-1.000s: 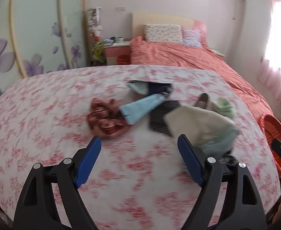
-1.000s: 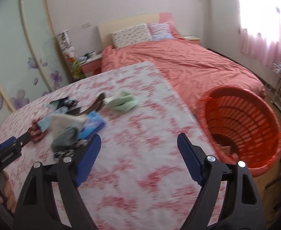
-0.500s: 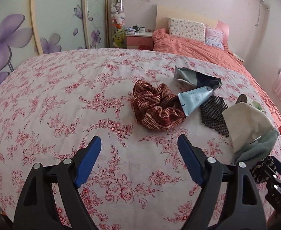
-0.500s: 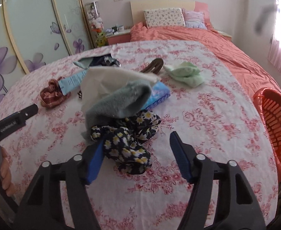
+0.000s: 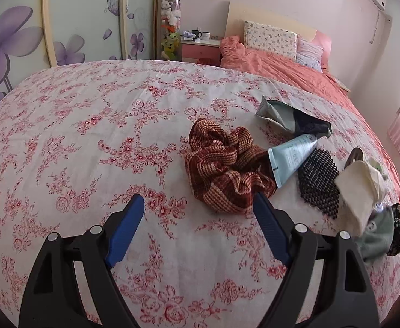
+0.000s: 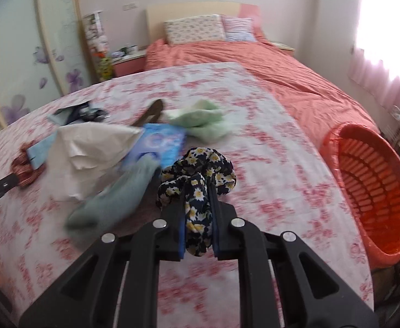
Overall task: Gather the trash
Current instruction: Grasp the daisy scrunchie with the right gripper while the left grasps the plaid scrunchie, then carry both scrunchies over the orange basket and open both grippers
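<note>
My right gripper [image 6: 197,188] is shut on a dark floral scrunchie [image 6: 200,164], whose folds bulge out above the pads. It hangs over the flowered bedspread [image 6: 268,164]. An orange laundry-style basket [image 6: 374,175] stands beside the bed at the right. My left gripper [image 5: 197,198] is open just in front of a red-brown checked scrunchie [image 5: 224,169], nothing between its fingers. Behind that lie a light blue tube [image 5: 292,155], a black mesh piece [image 5: 318,183] and a grey pouch [image 5: 290,117].
White crumpled paper [image 6: 90,145], a grey-green sock [image 6: 115,199], a blue packet [image 6: 159,145], a pale green cloth [image 6: 200,120] and a brown clip [image 6: 150,112] lie left and behind the right gripper. A coral bed [image 5: 281,65] and nightstand [image 5: 200,49] stand beyond.
The right gripper swung from the basket to the pile and closed on the floral scrunchie. The left gripper moved nearer the red-brown scrunchie, still open.
</note>
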A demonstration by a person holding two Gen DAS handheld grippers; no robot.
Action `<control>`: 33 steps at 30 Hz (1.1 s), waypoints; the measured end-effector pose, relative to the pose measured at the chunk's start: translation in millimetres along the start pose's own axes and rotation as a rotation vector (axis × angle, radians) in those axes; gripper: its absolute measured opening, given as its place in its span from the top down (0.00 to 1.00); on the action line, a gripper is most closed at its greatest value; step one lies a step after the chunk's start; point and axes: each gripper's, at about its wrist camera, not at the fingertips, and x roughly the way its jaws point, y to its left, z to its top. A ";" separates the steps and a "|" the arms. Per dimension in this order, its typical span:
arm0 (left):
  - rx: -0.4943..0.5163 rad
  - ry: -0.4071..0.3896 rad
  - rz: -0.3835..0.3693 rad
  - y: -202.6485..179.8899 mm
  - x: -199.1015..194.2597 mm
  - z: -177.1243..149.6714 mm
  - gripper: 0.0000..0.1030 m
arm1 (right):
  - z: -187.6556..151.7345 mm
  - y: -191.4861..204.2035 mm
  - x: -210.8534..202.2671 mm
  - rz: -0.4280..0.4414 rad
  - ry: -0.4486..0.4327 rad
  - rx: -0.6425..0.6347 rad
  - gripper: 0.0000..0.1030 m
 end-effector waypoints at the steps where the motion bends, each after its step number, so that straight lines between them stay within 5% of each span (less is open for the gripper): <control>1: -0.003 0.001 -0.006 0.1 1.8 2.1 0.21 | 1.8 -5.0 3.0 -0.019 0.002 0.012 0.86; 7: 0.003 0.018 -0.010 -2.4 12.7 10.6 0.26 | 4.3 -8.7 11.5 -0.024 0.011 0.006 0.85; 16: -0.008 0.047 -0.049 -4.8 26.6 17.4 0.53 | 4.3 -13.8 18.0 0.010 0.043 0.035 0.82; 26: 0.013 0.027 -0.023 -9.4 28.0 17.7 0.54 | 4.0 -16.6 21.2 0.036 0.057 0.061 0.76; 30: 0.018 0.024 -0.046 -9.3 27.5 19.5 0.77 | 3.8 -19.0 20.9 0.055 0.053 0.071 0.80; 33: 0.033 0.015 -0.055 -8.6 21.8 19.1 0.81 | 3.1 -17.6 15.7 0.060 0.031 0.047 0.84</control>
